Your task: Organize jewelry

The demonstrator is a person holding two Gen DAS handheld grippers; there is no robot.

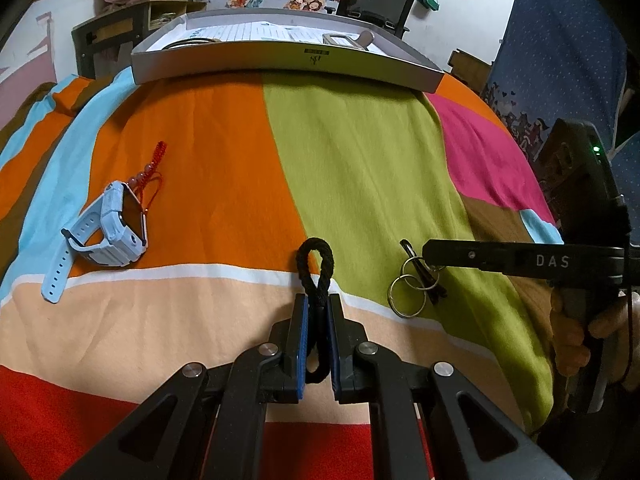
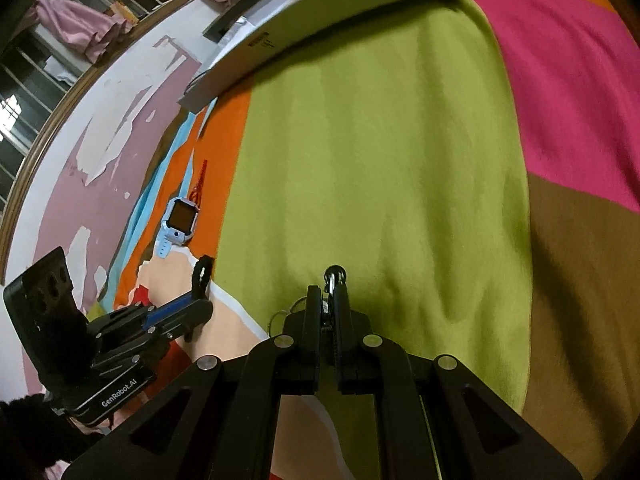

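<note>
Black braided cord (image 1: 315, 276) sits pinched between the blue pads of the left gripper (image 1: 316, 308), its loop poking out past the fingertips over the striped blanket (image 1: 352, 152). Just to the right of it, the right gripper (image 2: 327, 300) comes in from the right side, its jaws drawn narrow around a dark clip with key rings (image 1: 416, 280); in the right wrist view the clip's rounded tip (image 2: 335, 274) sticks out between the fingers, and the silver rings (image 1: 406, 294) lie on the green patch beside the white stripe. A hand (image 1: 580, 332) grips the right tool's handle at the far right edge.

Over on the left, on the orange panel, a pale blue watch (image 1: 108, 224) lies tilted on its side with its strap trailing toward the near edge. A red beaded charm (image 1: 150, 176) lies touching its far end. At the far side of the blanket lies a shallow grey box (image 1: 288, 66), with papers and a few items inside that are too foreshortened to make out.
</note>
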